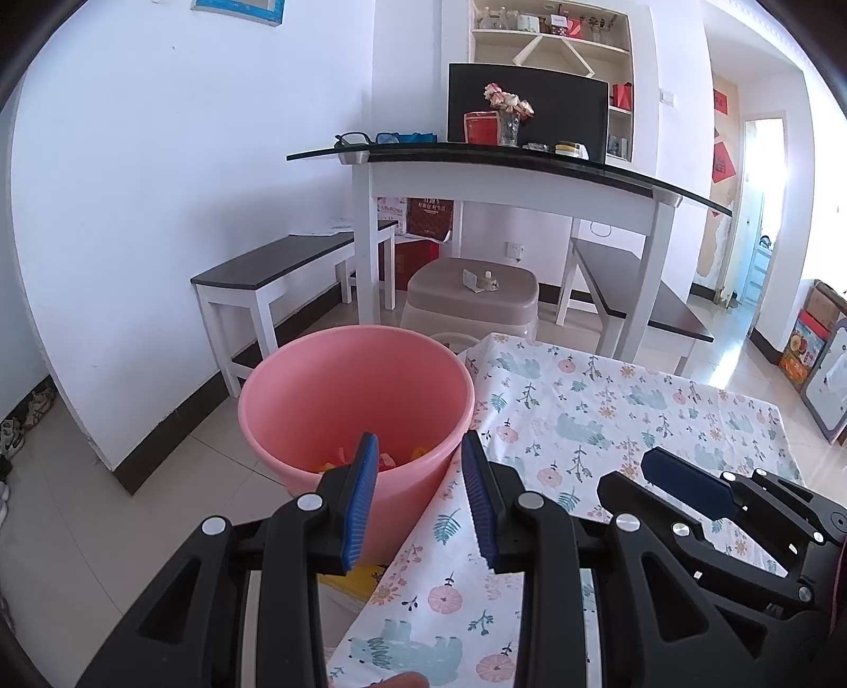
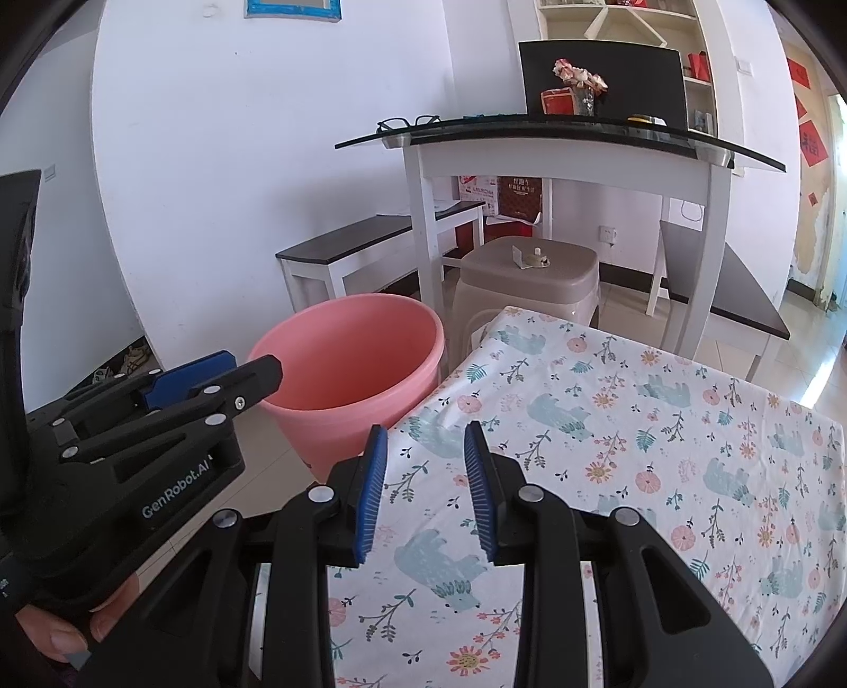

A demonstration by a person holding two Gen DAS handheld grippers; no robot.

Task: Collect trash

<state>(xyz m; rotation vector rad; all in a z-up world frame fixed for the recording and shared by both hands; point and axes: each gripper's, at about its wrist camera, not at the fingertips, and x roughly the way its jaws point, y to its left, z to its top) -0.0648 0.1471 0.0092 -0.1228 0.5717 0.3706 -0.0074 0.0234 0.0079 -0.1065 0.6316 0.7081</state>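
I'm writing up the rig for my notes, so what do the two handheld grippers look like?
Both the left gripper and the right gripper have black plastic frames with silver rivets and blue ribbed pads on the jaws. White "GenRobot.AI" lettering runs along the left one's side.

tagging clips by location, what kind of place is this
Most likely a home dining or living area: a glass-topped dining table with benches, a wall shelf of household items, and a pink bin beside a floral-clothed table.

2 wrist views share pink bucket (image 1: 339, 402).
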